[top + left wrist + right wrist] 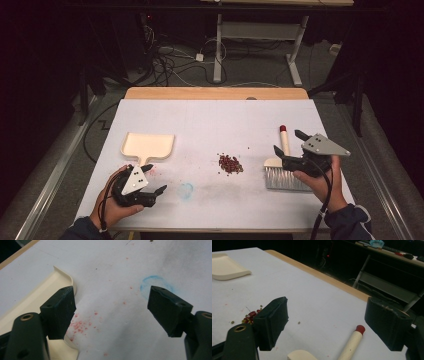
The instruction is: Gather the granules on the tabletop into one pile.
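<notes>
High view: a white-covered table [215,125] carries a cream dustpan [148,146], a small heap of red beans [230,163] and a hand brush [283,165] with a pale handle tipped in red. The left gripper [154,180] sits low over the near left part of the table, held in the person's left hand [112,202], jaws spread apart with nothing between them. The dustpan lies just ahead of it, its short handle pointing back toward the gripper. In the left gripper view the dustpan's edge [37,302] runs behind and beside the left jaw, and faint red specks [80,326] and a blue smudge [156,285] mark the white surface between and ahead of the jaws.

The right gripper [290,142] hovers over the brush, held by the right hand [320,182], its jaws wide apart and empty. In the right gripper view the brush handle [352,342] lies below, between the two jaws and nearer the right one, red tip pointing away. The beans [250,316] lie just beyond the left jaw, and the dustpan [227,268] is well apart, far to the left.
</notes>
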`<state>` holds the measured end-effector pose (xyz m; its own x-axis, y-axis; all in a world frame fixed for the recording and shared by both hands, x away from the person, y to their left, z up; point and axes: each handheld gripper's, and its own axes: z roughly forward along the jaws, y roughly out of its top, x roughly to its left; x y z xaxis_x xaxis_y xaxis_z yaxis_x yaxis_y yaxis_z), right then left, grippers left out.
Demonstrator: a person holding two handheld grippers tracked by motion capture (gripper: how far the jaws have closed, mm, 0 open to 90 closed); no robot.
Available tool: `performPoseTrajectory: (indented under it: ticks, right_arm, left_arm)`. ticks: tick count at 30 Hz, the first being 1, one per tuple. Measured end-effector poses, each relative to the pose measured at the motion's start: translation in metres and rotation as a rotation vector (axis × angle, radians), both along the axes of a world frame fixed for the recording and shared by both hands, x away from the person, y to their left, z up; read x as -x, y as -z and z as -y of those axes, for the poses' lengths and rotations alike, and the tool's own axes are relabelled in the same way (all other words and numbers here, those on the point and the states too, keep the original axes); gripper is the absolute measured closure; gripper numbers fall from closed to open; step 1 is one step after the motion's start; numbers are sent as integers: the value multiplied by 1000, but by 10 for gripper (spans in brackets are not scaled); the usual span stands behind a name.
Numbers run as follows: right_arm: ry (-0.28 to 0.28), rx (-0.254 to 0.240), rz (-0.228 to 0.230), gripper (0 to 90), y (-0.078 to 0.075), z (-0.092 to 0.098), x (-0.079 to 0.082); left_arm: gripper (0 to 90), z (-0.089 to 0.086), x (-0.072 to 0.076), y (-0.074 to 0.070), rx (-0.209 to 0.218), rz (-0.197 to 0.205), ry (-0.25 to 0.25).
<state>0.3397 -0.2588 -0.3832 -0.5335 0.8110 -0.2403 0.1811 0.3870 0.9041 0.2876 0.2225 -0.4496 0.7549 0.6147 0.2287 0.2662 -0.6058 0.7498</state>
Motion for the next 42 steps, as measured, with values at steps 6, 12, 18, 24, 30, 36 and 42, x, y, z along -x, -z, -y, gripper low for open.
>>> performPoseTrajectory:
  ticks: [6,12,18,24,30,36,42]
  right_arm:
    - [-16,6,2,197,4,1,9]
    - [-32,10,11,198,9,3,17]
    - [-39,17,25,201,15,6,24]
    - [-53,37,16,200,24,8,29]
    - [-54,44,9,199,34,13,33]
    - [-54,44,3,176,45,19,38]
    - [-53,40,-10,162,60,23,45]
  left_arm:
    - [218,1,0,0,-3,0,0]
    - [218,1,0,1,-6,0,2]
    - [218,2,0,1,-16,3,1]
    - [218,2,0,1,-19,7,2]
    - [215,3,0,1,-21,9,2]
    - [201,4,-1,2,-23,0,-4]
    - [194,5,-4,0,-20,5,0]
